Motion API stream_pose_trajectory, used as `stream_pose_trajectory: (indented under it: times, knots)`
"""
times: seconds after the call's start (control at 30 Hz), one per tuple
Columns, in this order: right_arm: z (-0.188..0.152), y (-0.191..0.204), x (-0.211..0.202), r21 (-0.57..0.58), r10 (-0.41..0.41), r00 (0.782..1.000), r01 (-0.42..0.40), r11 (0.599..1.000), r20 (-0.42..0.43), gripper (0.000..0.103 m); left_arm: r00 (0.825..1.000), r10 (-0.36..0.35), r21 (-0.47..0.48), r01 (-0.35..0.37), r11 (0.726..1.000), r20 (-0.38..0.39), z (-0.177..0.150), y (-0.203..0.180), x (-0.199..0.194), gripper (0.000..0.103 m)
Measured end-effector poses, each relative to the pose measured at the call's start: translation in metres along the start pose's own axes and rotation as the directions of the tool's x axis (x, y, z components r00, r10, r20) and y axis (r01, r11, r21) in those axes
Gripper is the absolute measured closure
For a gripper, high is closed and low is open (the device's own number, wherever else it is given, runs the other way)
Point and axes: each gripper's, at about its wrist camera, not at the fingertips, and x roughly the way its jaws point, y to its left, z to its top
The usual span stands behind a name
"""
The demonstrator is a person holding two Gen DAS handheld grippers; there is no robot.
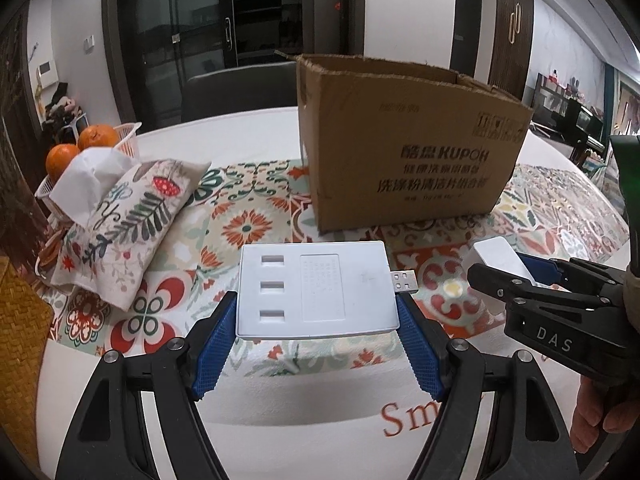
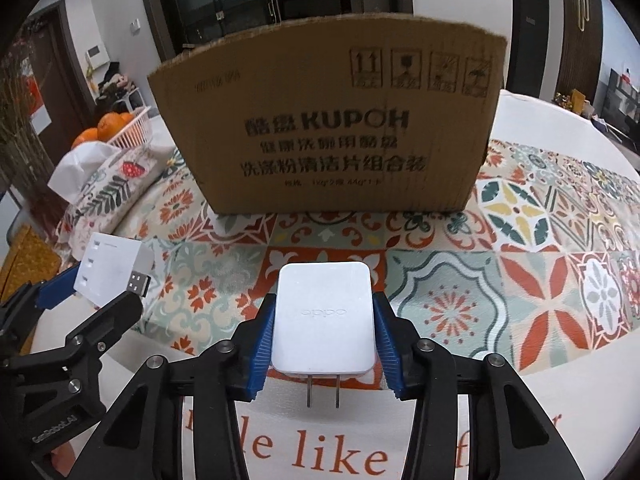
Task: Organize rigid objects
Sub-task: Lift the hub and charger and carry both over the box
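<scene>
Charger (image 2: 325,316) is pinched in the right gripper (image 2: 325,320), prongs toward the wrist, long axis along the fingers; the left gripper (image 1: 316,316) clamps a white USB hub (image 1: 314,294) crosswise. Cardboard box (image 2: 328,120) stands straight ahead, mid-worktop (image 2: 560,380), nearer the right hand.

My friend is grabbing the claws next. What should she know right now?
Left claw: shut on the white USB hub, lifted off the table.
Right claw: shut on the white OPPO charger, prongs pointing back at the camera.
The open cardboard box stands straight ahead on the patterned tablecloth.
Done: both things picked up.
Left: neither is in the box yet; it looks like the likely place for them.
</scene>
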Motion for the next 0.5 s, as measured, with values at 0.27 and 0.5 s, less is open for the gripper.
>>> stream_pose_trajectory:
  times: [0.27, 0.5]
  knots:
    - [0.014, -0.001, -0.027, -0.007, -0.006, 0.997, 0.006, 1.0, 0.073, 0.056, 0.999, -0.001, 0.005, 0.0, 1.0, 0.053, 0.02, -0.007, -0.014, 0.027]
    - [0.033, -0.004, -0.047, -0.005, 0.0, 0.99, 0.001, 1.0, 0.142, 0.056, 0.994, -0.007, 0.009, 0.006, 1.0, 0.108, 0.044, -0.015, -0.027, 0.027]
